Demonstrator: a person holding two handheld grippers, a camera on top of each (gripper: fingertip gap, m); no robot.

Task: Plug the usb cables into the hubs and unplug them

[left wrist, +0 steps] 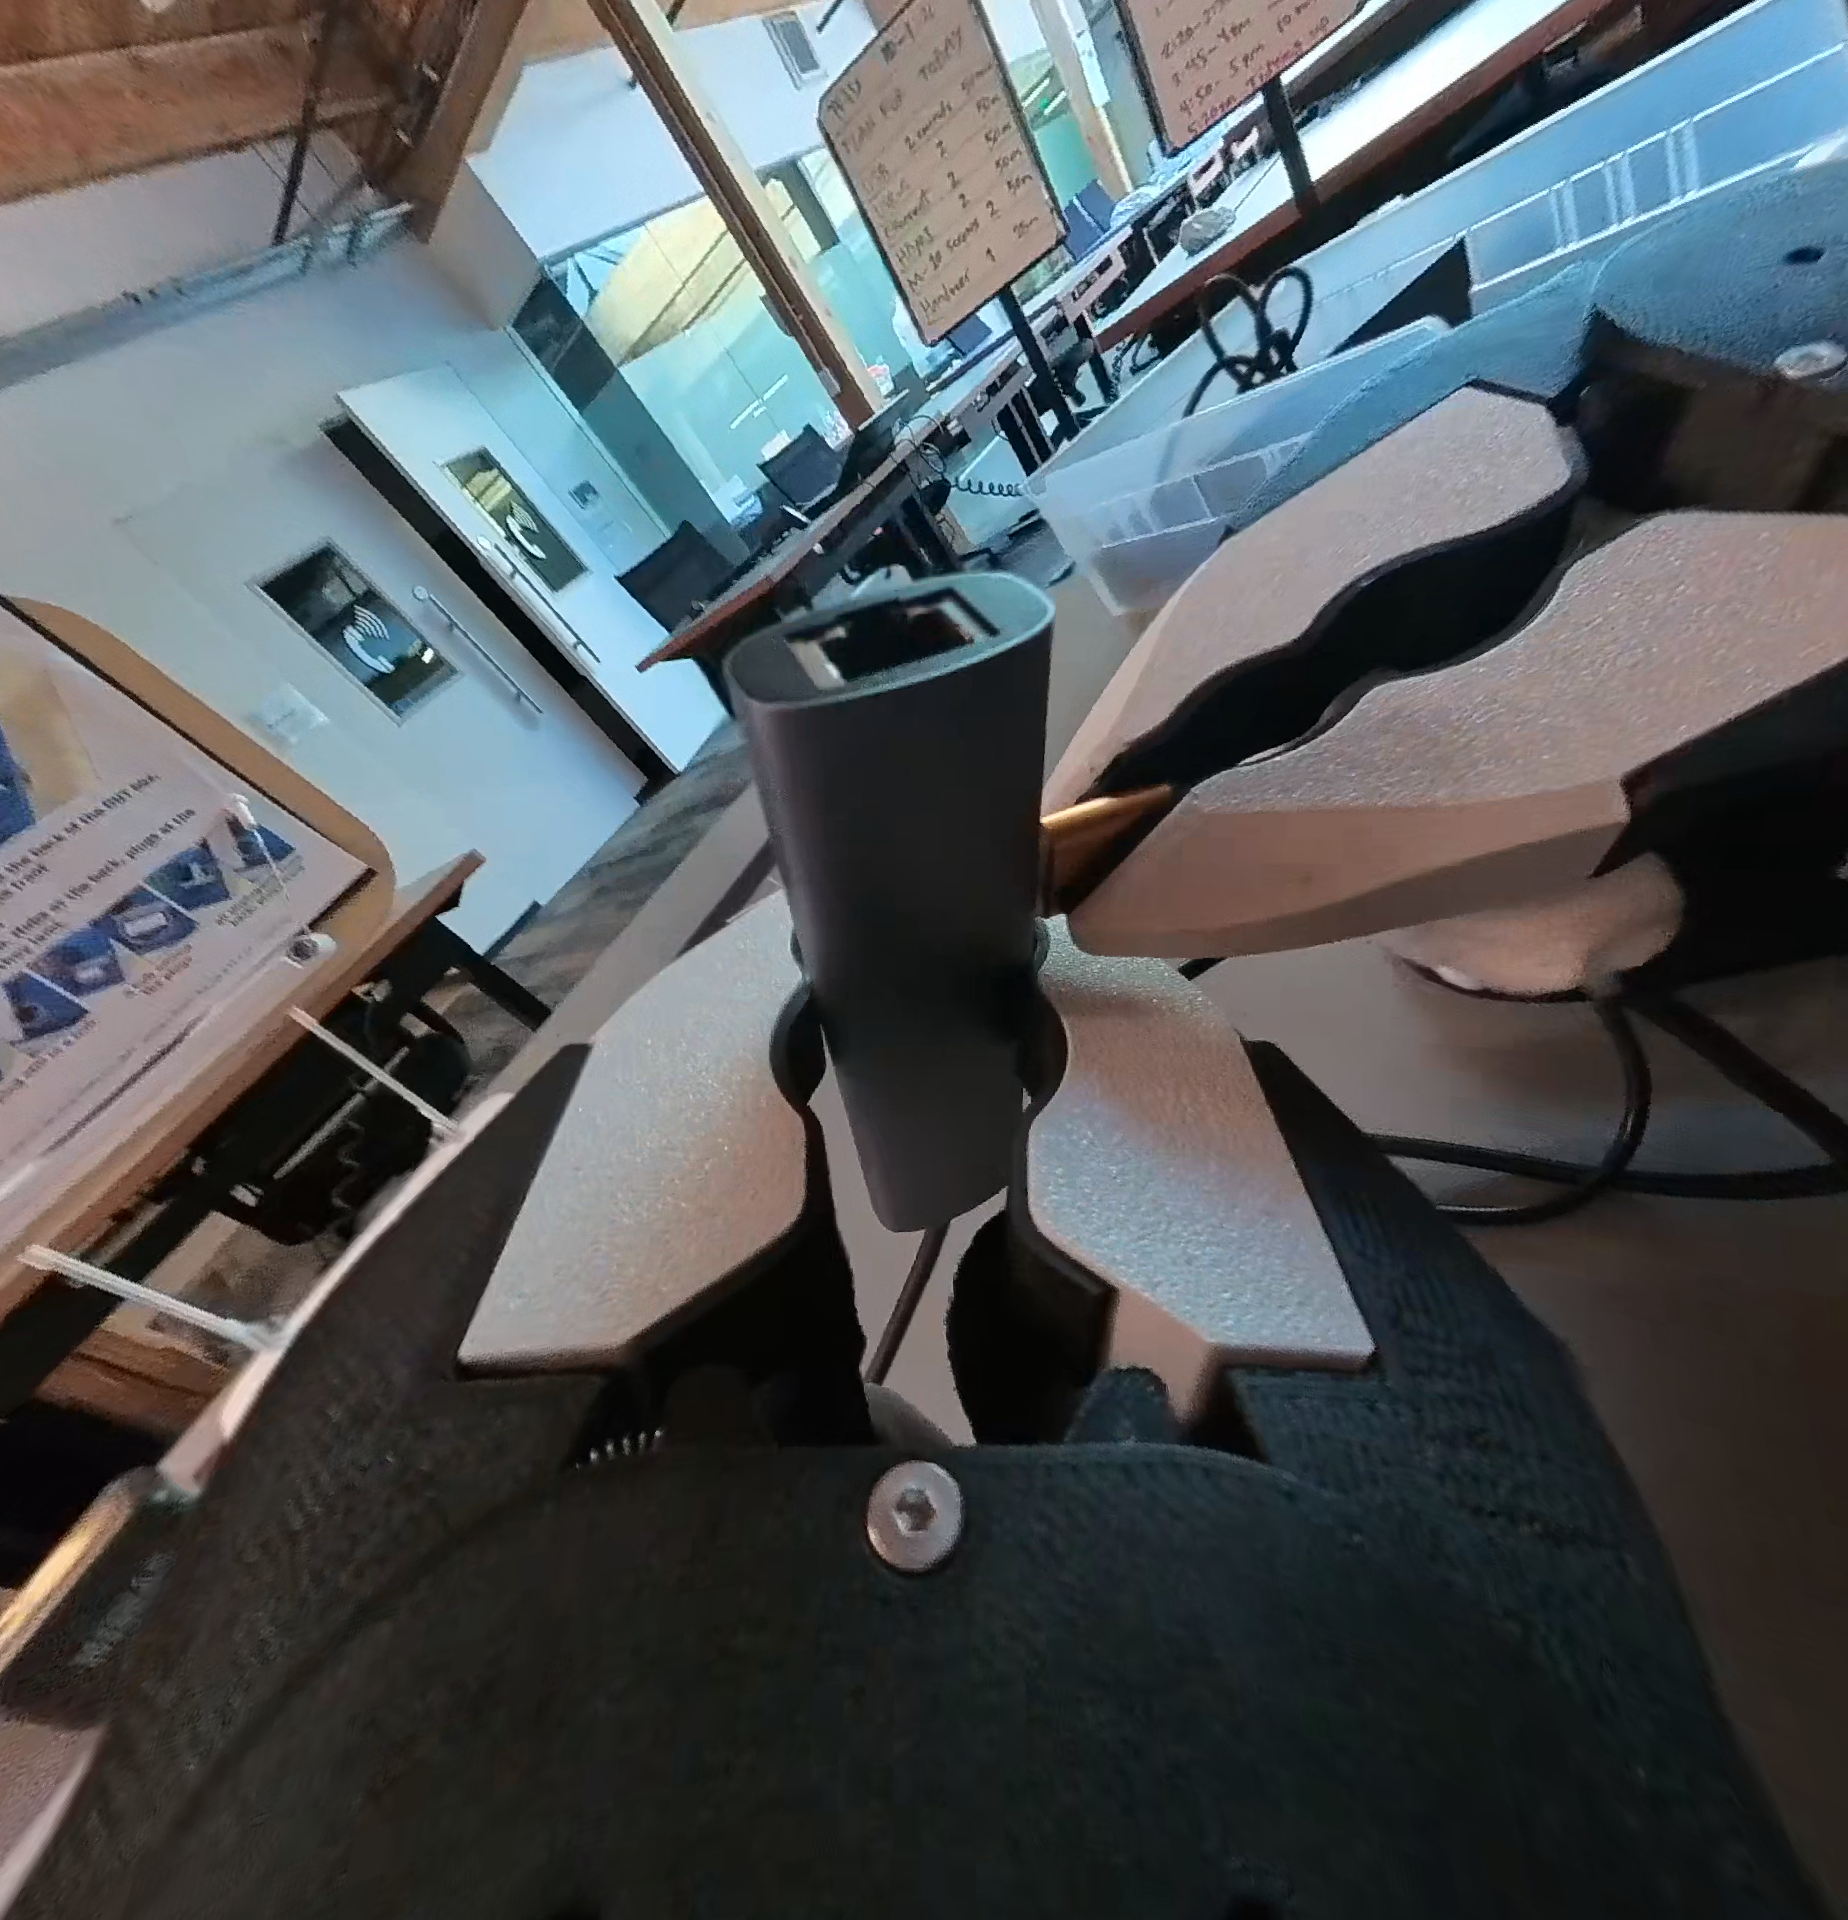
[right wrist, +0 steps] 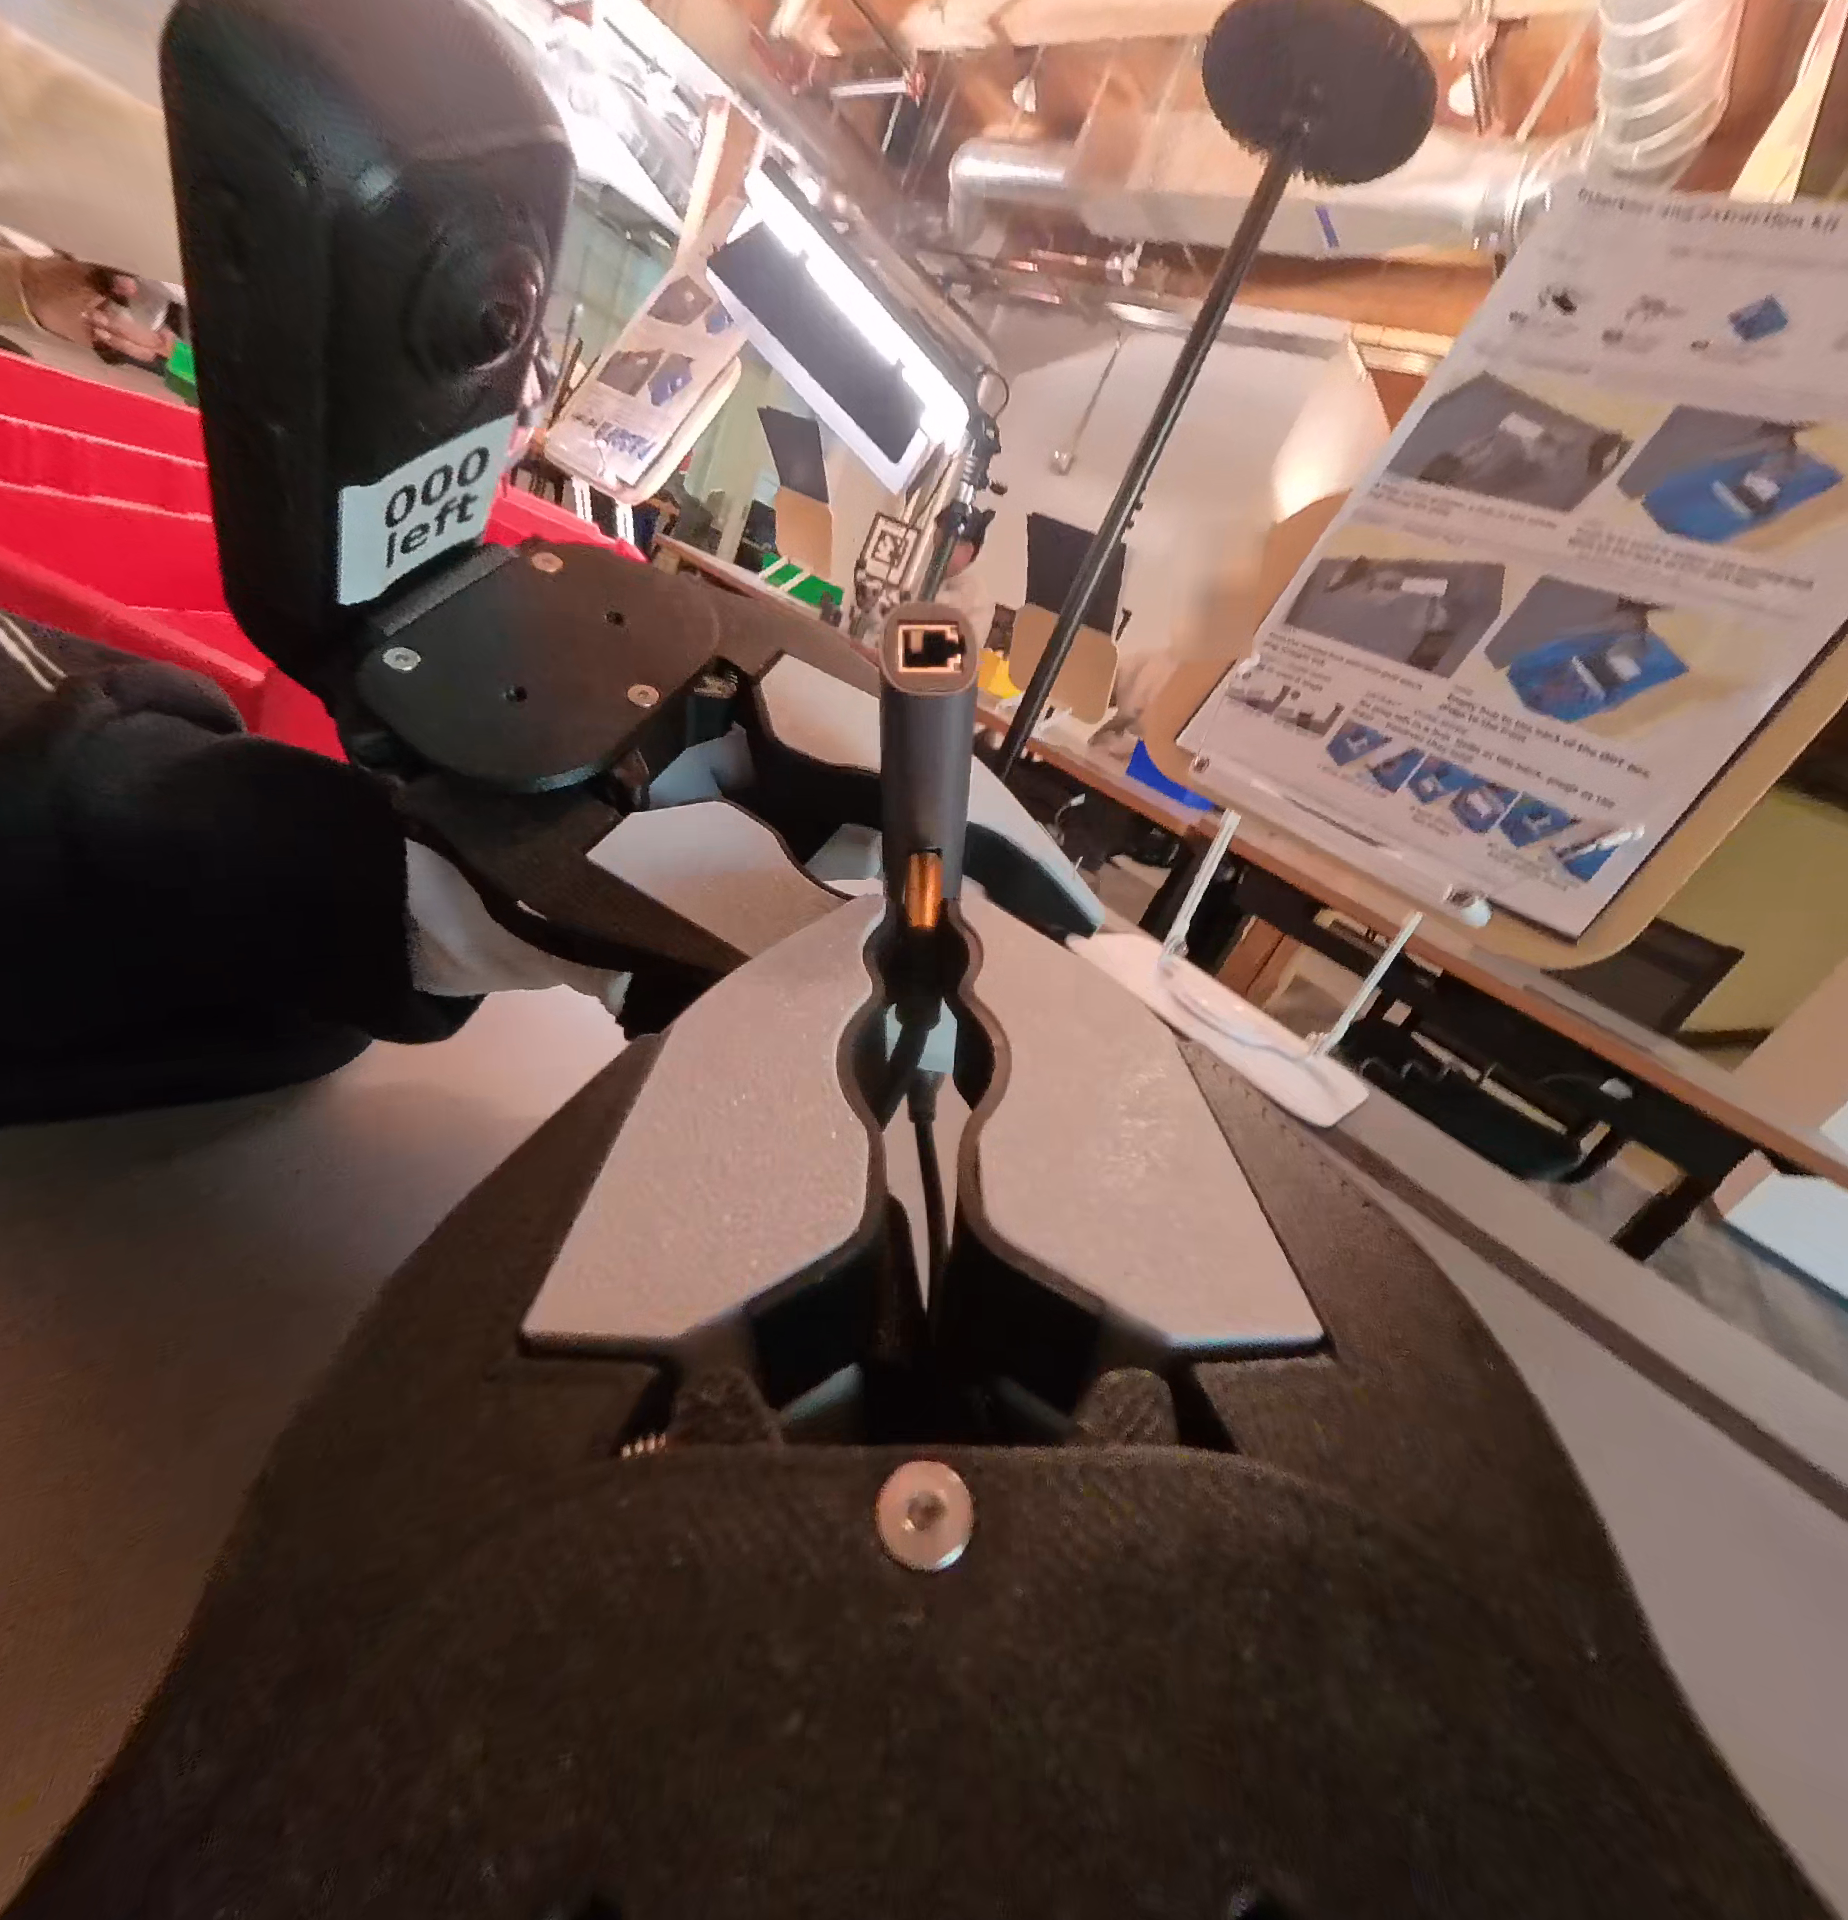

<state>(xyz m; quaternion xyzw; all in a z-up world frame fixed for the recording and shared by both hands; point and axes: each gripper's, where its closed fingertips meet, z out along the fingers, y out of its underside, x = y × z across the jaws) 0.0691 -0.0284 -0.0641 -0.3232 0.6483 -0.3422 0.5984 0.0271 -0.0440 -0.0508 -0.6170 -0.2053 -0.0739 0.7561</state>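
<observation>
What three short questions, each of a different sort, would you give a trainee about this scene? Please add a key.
1. True or false: the left gripper is shut on the grey hub.
2. What does the right gripper hold? A: a USB plug with gold-coloured metal. B: a screwdriver. C: nothing.
3. Short answer: does the tip of the USB plug meet the grey hub at its top end or at its side?

Key: 1 true. 2 A. 3 At its side, just above the left gripper's fingers; the top end shows only a square network-type socket.
</observation>
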